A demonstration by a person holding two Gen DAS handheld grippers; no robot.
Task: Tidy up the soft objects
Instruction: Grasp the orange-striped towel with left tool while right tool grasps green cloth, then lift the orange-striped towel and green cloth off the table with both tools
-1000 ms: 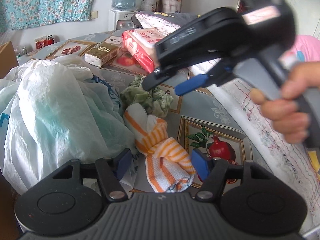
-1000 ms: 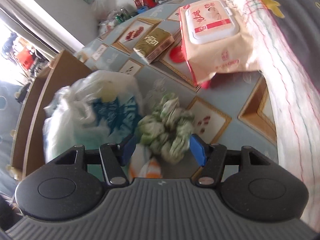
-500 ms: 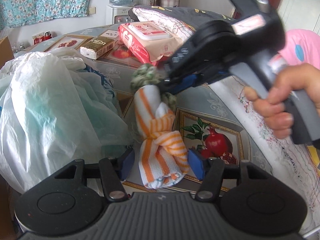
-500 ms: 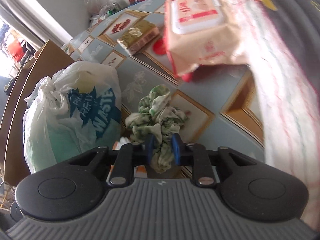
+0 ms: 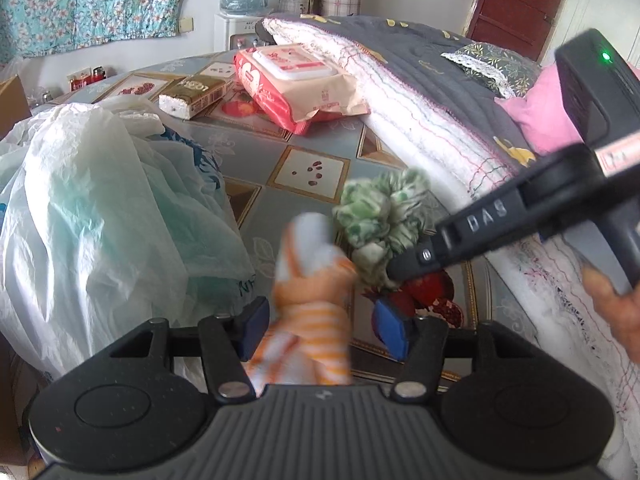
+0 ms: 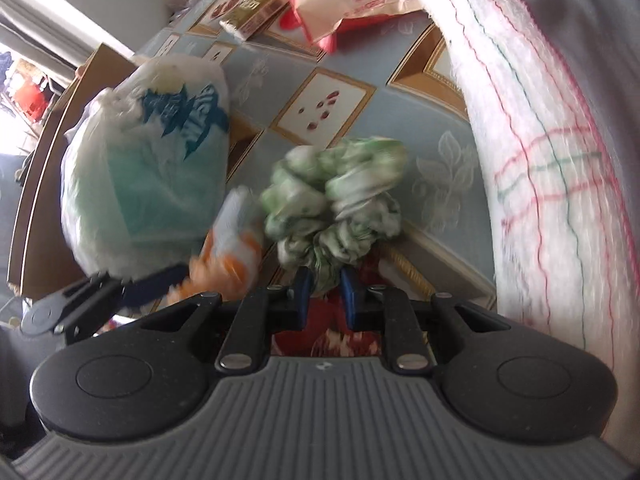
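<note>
Two soft bundles are in play at the middle of the tabletop (image 5: 304, 148): a green-and-white crumpled cloth (image 6: 336, 204) and an orange-striped towel (image 5: 312, 280) knotted on itself, the two touching side by side. The right tool (image 6: 325, 294) has its blue pads pinched narrow on the lower tuft of the green cloth, which bunches out above the pads; from the left wrist view the same tool comes in from the right edge with its tip buried in that cloth. The left tool (image 5: 320, 330) stands about half wide, the striped towel lying between its pads, and whether either pad touches the fabric cannot be told through the blur. The step in hand looks like picking up the cloth, with the towel lined up for the other hand. Next, by my reading, the right hand must lift the cloth clear of the towel without dragging it along, while the left closes on the towel's knot. Toward the left edge of the tabletop sits a bulging white plastic bag (image 5: 100, 216) with blue print, a likely place for them, though its mouth is not visible. At the far edge lie a pack of wet wipes (image 5: 296, 76) and a small gold box (image 5: 196, 94); a quilt (image 5: 420, 120) covers the right edge.
</note>
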